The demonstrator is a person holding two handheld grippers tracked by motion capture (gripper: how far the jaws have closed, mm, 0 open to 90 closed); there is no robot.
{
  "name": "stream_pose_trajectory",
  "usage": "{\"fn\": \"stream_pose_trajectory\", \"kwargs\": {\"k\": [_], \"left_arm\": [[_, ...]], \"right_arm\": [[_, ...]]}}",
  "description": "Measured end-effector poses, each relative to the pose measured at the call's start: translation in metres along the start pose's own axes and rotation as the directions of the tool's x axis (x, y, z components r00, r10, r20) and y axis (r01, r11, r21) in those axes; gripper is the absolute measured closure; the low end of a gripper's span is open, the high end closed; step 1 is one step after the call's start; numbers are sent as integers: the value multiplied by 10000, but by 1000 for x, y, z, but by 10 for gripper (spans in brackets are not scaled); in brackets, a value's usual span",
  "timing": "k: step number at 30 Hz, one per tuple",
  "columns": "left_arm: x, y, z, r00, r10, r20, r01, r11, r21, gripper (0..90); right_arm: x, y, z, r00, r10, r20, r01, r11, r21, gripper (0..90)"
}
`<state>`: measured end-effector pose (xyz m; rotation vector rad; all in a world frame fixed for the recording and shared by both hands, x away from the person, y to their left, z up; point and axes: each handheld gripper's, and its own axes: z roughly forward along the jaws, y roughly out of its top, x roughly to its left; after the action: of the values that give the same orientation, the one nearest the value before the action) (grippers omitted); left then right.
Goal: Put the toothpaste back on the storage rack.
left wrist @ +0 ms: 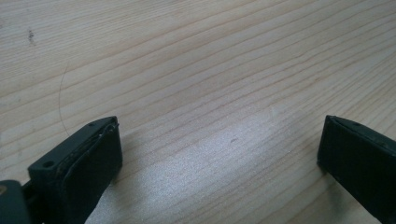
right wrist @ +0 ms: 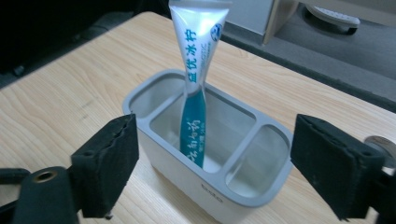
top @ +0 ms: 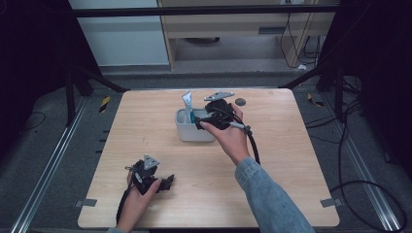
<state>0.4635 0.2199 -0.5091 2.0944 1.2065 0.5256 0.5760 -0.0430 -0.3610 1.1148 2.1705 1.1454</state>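
From the high view, a pale wooden table (top: 272,160) with visible grain stands on a grey floor between dark frame struts, cables trailing along its right side. A small grey plastic holder with compartments (top: 193,127) sits near the middle of the table's far half, and a white and teal squeezed tube with printed lettering (top: 188,107) stands in it, leaning slightly. The right gripper (top: 208,120) hovers just at the holder's right rim, held by a hand in a blue denim sleeve. The left gripper (top: 165,183) rests well short of the holder, toward the table's near left corner. A small dark round object (top: 240,101) lies beyond the holder; it is too small to identify.

In the left gripper view, the black jaws stand wide apart over bare wood, nothing between them.

In the right gripper view, the tube (right wrist: 196,88) stands in the holder's (right wrist: 261,186) large middle compartment, its top cut off by the frame. The jaws stand wide open to either side of the holder, gripping nothing. A round metallic edge, perhaps a coin (right wrist: 383,145), peeks out behind the right jaw.
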Motion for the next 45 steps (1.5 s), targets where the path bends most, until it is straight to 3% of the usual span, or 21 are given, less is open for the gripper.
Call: {"fn": "stream_pose_trajectory", "kwargs": {"k": [5,18,21,35,45], "left_arm": [[0,0,0,10000,-5,0,5,10000,2,0],[0,0,0,10000,19,-1,-19,10000,19,0],[0,0,0,10000,16,0,-16,10000,19,0],[0,0,0,10000,13,-2,-13,10000,17,0],[0,0,0,10000,11,-6,-11,10000,16,0]], "right_arm": [[-5,-2,-7,9999,-139,45,138,9996,231,102],[-26,-17,-23,10000,-7,-10,7,9999,132,73],[-33,-20,-32,9984,-151,553,150,9999,21,105],[-63,-35,-56,9976,241,651,-244,9997,37,69],[-78,-50,-72,9963,-115,856,91,9996,282,65]]}}
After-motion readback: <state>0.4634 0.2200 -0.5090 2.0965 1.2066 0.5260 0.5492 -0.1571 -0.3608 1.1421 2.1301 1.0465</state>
